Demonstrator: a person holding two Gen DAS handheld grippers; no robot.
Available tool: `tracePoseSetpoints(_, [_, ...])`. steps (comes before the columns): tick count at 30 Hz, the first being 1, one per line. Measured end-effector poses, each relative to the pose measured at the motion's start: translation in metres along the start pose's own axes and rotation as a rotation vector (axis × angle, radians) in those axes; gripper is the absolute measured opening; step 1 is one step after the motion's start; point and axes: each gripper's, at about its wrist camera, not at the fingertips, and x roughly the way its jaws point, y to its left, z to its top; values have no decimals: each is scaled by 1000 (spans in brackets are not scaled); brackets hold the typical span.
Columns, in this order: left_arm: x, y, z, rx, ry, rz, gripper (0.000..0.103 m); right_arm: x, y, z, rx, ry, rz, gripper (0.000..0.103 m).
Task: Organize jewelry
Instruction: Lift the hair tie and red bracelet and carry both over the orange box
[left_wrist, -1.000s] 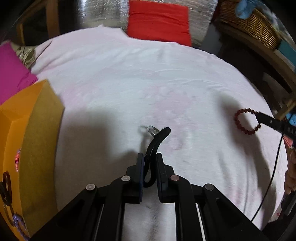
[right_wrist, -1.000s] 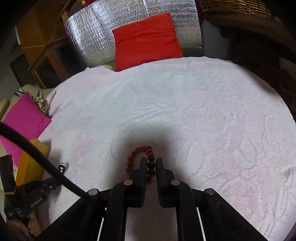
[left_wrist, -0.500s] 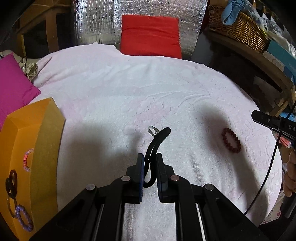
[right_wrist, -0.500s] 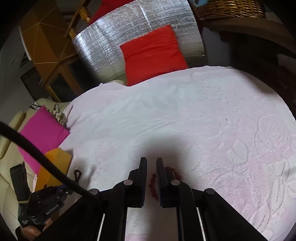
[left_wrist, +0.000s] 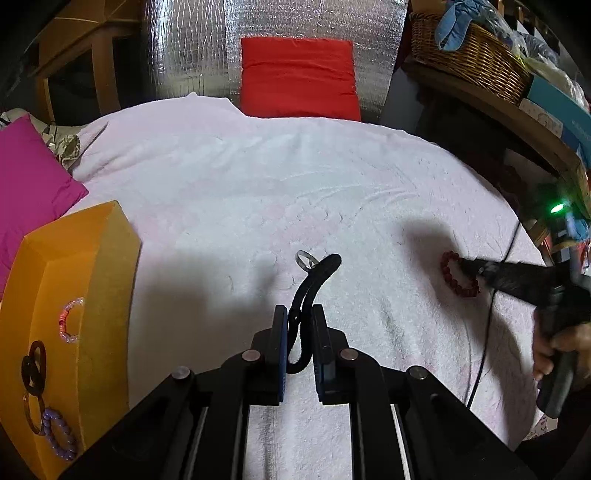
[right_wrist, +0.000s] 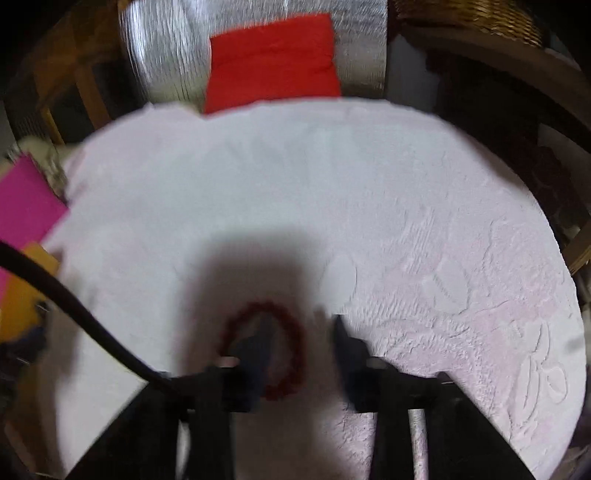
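1. Black braided cord (left_wrist: 308, 295) with a small silver ring (left_wrist: 305, 258) at its far end: soft and limp, likely very light. It hangs in a loop from the left gripper (left_wrist: 299, 343), whose jaws are almost fully closed on the doubled cord. The ring end stands free above the white towel (left_wrist: 258, 192). Best held, by this view, at the doubled cord, not at the ring.

2. Dark red beaded bracelet (right_wrist: 273, 350): a closed loop of small round beads, flexible, probably apt to roll or slip off a pad. It lies flat on the towel, well to the right of the cord. A pinch across one side of the loop looks the surest hold.

3. Right gripper (right_wrist: 301, 332): jaws partly apart and opening. One finger sits inside the bracelet loop, the other outside it, with one side of the loop between them. The view is blurred; no pad appears to press on the beads.

4. Orange tray (left_wrist: 92, 258), at the left edge of the towel: already carries a pink bracelet (left_wrist: 68, 321), a dark ring-shaped piece (left_wrist: 34, 365) and a purple beaded bracelet (left_wrist: 59, 435).
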Motion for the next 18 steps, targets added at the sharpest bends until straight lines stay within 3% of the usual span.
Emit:
tracePoseSetpoints(2, [-2,3,-1,-2,-3,3,13,12,2,-6,-19,23,-28,23])
tracePoseSetpoints(4, [-6,6,-1,-6,-10,6,13,8,11,-6,-77,-13,-41,10])
tracePoseSetpoints(13, [-21,24,-4,-34,-34,18,13,-68,45,-7,-85,-285,114,10])
tracePoseSetpoints(18, [-29,34,-9,-44,-41,31,13,-96,80,-14,-127,-355,203,10])
